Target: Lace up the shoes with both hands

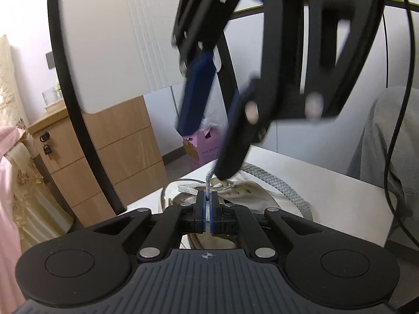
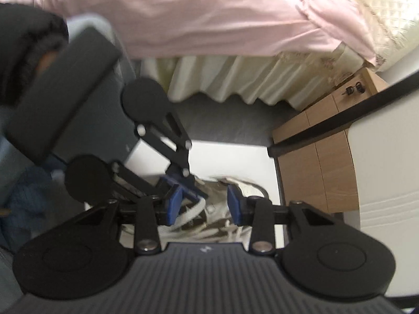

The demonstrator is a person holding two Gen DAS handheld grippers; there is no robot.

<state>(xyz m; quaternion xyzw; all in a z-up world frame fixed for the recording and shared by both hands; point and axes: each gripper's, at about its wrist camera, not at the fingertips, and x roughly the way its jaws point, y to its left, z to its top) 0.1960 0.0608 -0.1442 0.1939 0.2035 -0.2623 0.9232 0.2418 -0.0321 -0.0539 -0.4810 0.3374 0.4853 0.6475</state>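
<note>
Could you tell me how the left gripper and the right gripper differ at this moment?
The left gripper is shut on the grey lace; the right gripper is open and holds nothing. The left gripper sits low and level at the shoe; the right gripper points steeply down from above. Both have blue pads and black frames.

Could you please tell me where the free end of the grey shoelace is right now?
In the left wrist view, the grey shoelace end is pinched in the shut left gripper, just above the white shoe on the table.
</note>
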